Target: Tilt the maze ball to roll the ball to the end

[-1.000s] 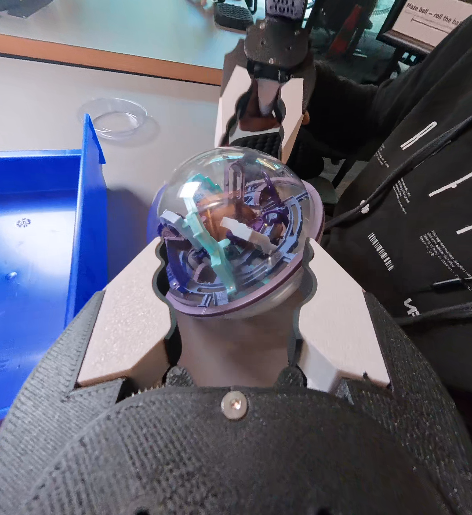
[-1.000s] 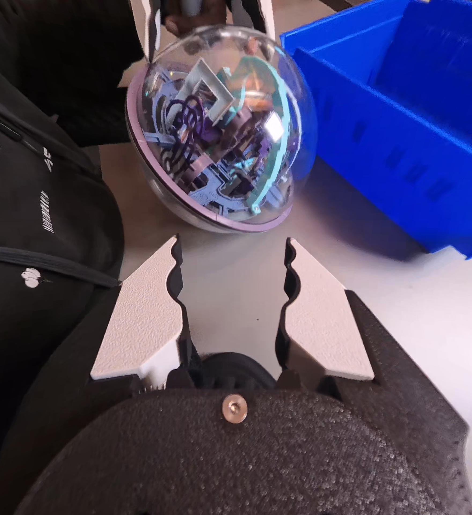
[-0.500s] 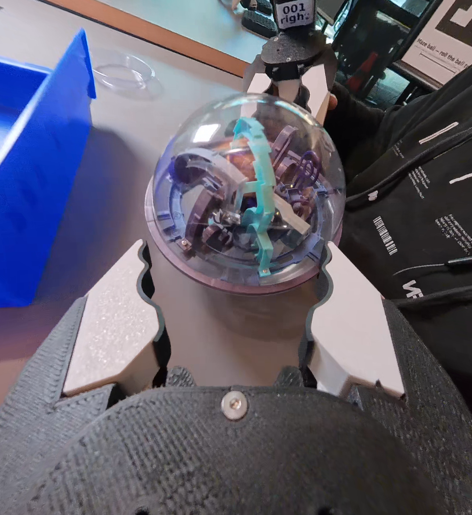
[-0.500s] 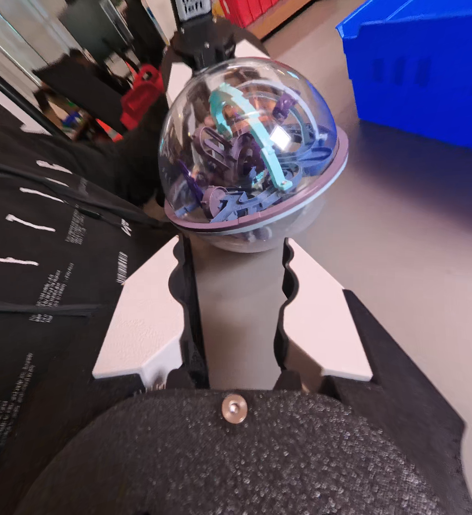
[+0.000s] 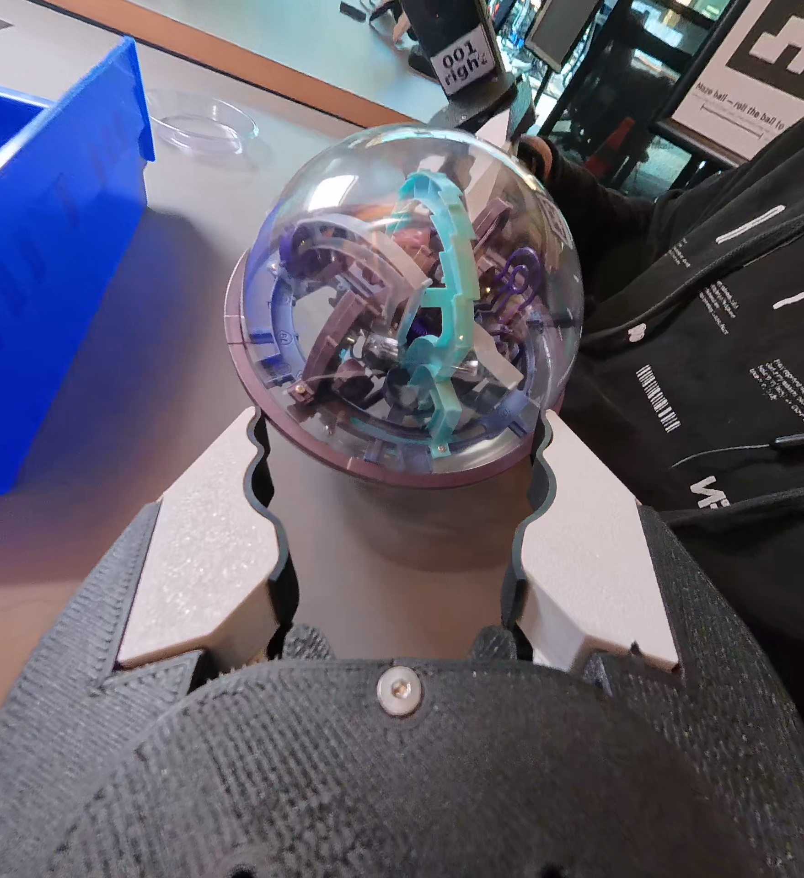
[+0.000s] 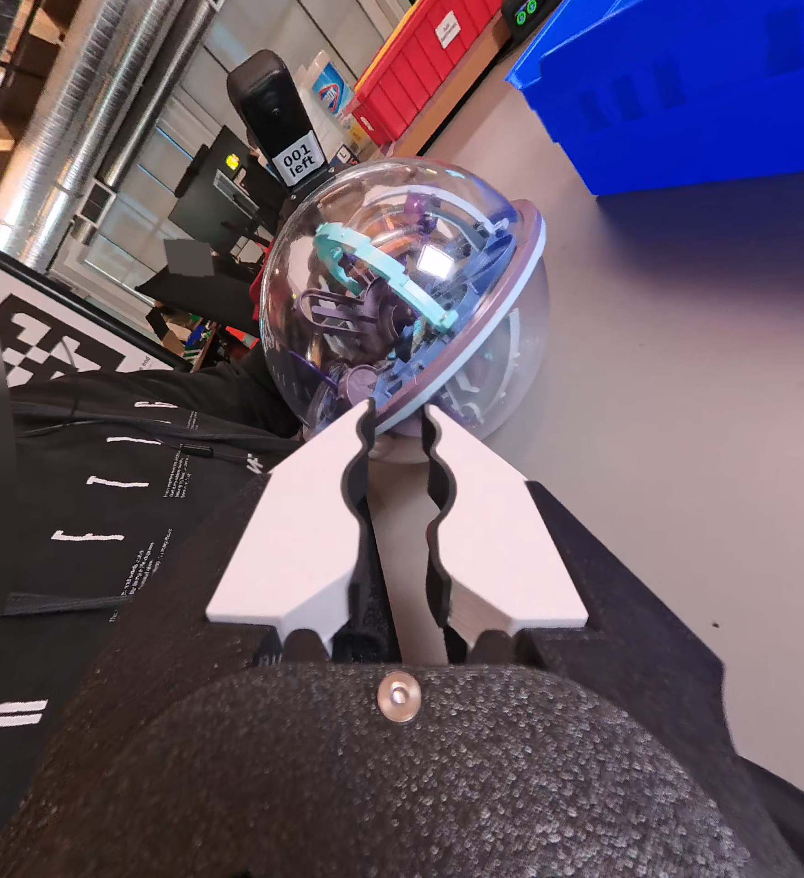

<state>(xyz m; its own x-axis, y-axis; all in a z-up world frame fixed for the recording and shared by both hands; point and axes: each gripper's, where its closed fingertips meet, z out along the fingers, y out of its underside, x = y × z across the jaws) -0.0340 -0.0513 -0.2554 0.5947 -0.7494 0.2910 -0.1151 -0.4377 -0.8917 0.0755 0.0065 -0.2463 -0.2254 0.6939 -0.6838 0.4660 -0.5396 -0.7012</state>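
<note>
The grey table (image 5: 167, 247) spreads under everything; the blue bin (image 5: 48, 266) stands on my left side, its wall near but apart from the sphere; my dark sweatshirt (image 5: 723, 380) crowds the other side. The maze ball (image 5: 402, 304) sits between my two tools, its clear dome up and tipped, its purple seam ring (image 6: 462, 361) running on a slant. My left gripper (image 5: 397, 425) is spread wide, both tips touching the lower curve at the seam, so I judge it is cradling the sphere rather than squeezing hard; my right gripper (image 6: 396, 413) is nearly closed, its narrow gap set on the seam ring, which it seems to pinch, though I cannot tell how firmly. The small steel ball inside I cannot pick out among the teal track (image 5: 443, 304) and purple ramps.

To do this tilt well, I should turn both wrists together and slowly, keeping the seam trapped so the sphere does not slip; small corrections beat big swings. Open room lies ahead over the bare table, toward the clear plastic ring (image 5: 203, 126); the bin's wall and my own body limit sideways sweep.
</note>
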